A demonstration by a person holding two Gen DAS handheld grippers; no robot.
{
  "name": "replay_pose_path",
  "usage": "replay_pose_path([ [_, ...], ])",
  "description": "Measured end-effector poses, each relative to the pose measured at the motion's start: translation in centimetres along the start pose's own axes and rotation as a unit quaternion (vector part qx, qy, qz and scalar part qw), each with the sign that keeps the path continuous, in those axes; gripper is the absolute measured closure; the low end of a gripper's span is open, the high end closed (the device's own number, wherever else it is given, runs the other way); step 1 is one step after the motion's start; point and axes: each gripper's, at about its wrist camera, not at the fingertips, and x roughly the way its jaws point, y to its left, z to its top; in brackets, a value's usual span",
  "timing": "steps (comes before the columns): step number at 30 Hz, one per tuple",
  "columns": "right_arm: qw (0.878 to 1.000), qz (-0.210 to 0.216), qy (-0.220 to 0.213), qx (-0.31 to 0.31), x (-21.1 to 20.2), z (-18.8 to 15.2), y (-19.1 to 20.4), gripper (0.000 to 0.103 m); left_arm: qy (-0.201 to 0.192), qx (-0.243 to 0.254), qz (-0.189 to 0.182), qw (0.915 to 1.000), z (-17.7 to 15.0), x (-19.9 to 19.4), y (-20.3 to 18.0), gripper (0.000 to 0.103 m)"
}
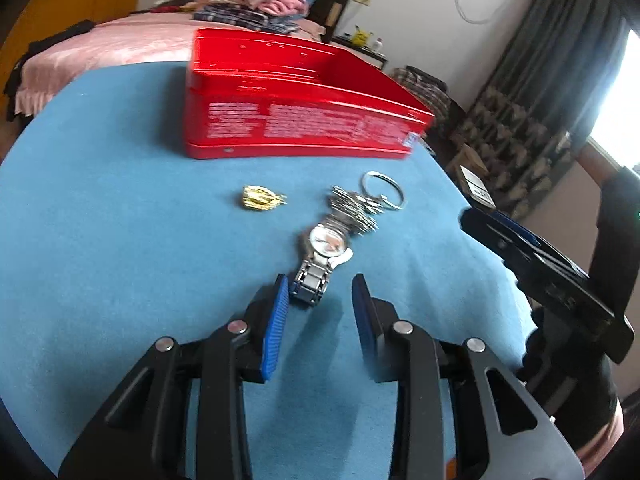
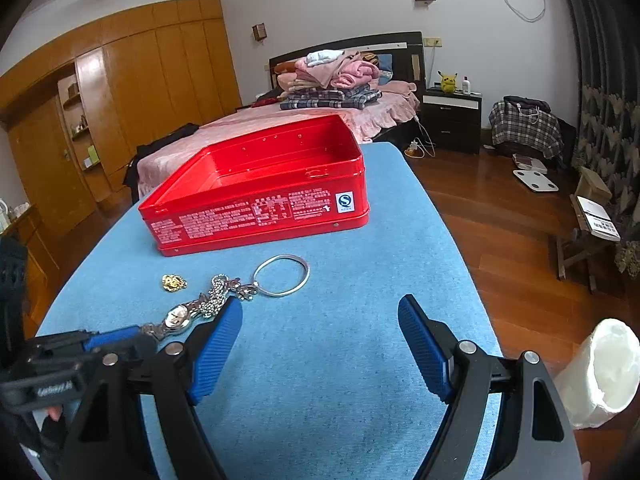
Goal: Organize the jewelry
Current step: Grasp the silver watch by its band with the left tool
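Blue-padded, our left gripper (image 1: 320, 284) holds its jaws narrowed but released around the wristwatch (image 1: 320, 258) strap, ready to grasp; the right gripper (image 2: 320, 332) waits wide apart, empty, mid-tabletop (image 2: 360, 360).

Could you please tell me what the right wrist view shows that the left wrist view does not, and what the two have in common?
Only the right wrist view shows the wooden wardrobe, the white bathroom scale on the floor and the tin's empty red interior.

Only the left wrist view shows the bright window and the watch strap's end just ahead of the left gripper, whose jaws are apart with nothing gripped.

Both show the red tin, gold brooch, wristwatch, silver chain, bangle, blue tablecloth and bed.
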Motion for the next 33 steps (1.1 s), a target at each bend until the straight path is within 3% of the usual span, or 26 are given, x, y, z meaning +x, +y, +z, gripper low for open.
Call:
replay_pose_path([
  [6, 1.000, -0.002, 0.001, 0.000, 0.2, -0.1, -0.2, 0.024, -0.006, 0.017, 0.023, 0.9996, 1.6, 1.0, -0.9, 0.060],
  [14, 1.000, -0.001, 0.001, 0.001, 0.4, -0.2, -0.4, 0.024, 0.009, 0.046, 0.042, 0.9980, 2.5, 3.2, -2.1, 0.061],
  [16, 1.000, 0.000, 0.001, 0.000, 0.4, -0.1, -0.4, 0.024, 0.006, 0.051, 0.054, 0.9972, 2.4, 3.3, -2.4, 0.062],
  [17, 1.000, 0.000, 0.001, -0.001, 0.5, -0.1, -0.4, 0.024, 0.002, 0.054, 0.064, 0.9965, 2.2, 3.2, -2.5, 0.068],
  [18, 1.000, 0.000, 0.001, -0.001, 0.4, -0.1, -0.4, 0.024, -0.003, 0.051, 0.070, 0.9962, 2.1, 3.2, -2.4, 0.073],
  [25, 1.000, 0.004, 0.005, -0.009, 0.4, -0.2, -0.1, 0.024, -0.029, 0.014, 0.060, 0.9977, 1.6, 1.7, -1.3, 0.073],
  [33, 0.999, 0.034, 0.011, -0.025, 0.7, 0.2, 1.6, 0.025, -0.068, -0.021, 0.100, 0.9924, 1.4, -1.5, 0.8, 0.073],
])
